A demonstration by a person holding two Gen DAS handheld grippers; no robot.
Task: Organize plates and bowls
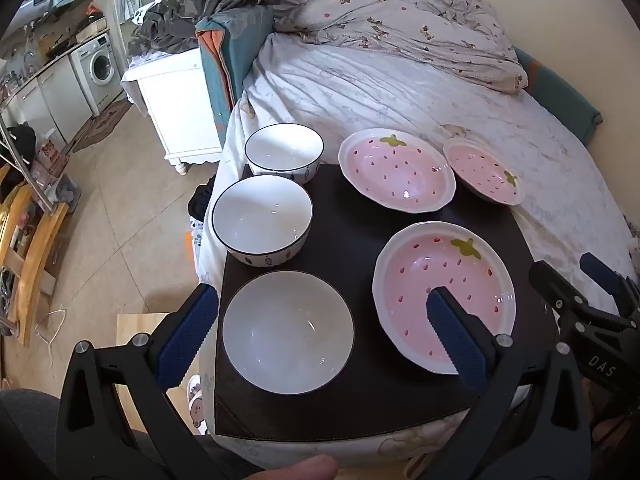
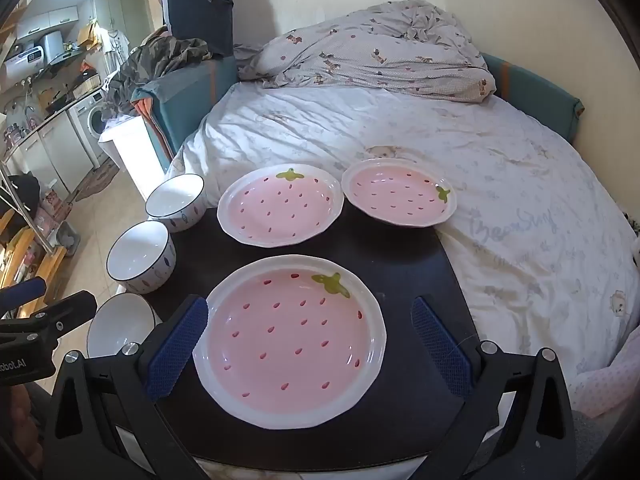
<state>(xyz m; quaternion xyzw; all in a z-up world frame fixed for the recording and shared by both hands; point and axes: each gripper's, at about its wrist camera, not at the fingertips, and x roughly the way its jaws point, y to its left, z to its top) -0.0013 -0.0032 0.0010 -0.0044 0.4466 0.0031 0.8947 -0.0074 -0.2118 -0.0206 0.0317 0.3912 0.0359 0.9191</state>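
Three white bowls stand in a column on the left of a dark board [image 1: 352, 240]: near bowl [image 1: 288, 332], middle bowl [image 1: 262, 220], far bowl [image 1: 284, 158]. Three pink strawberry plates lie on the right: near plate [image 2: 290, 344], middle plate [image 2: 280, 210], and a far plate [image 2: 398, 192] partly on the bedsheet. My left gripper [image 1: 320, 312] is open above the near bowl. My right gripper [image 2: 310, 328] is open, its jaws on either side of the near plate, and also shows at the right edge of the left wrist view [image 1: 576, 292].
The board rests on a bed [image 2: 500, 200] with a rumpled duvet [image 2: 380, 52] at the back. A white cabinet [image 1: 176, 104] stands left of the bed. Tiled floor [image 1: 120, 220] and a wooden rack [image 1: 32, 252] lie to the left.
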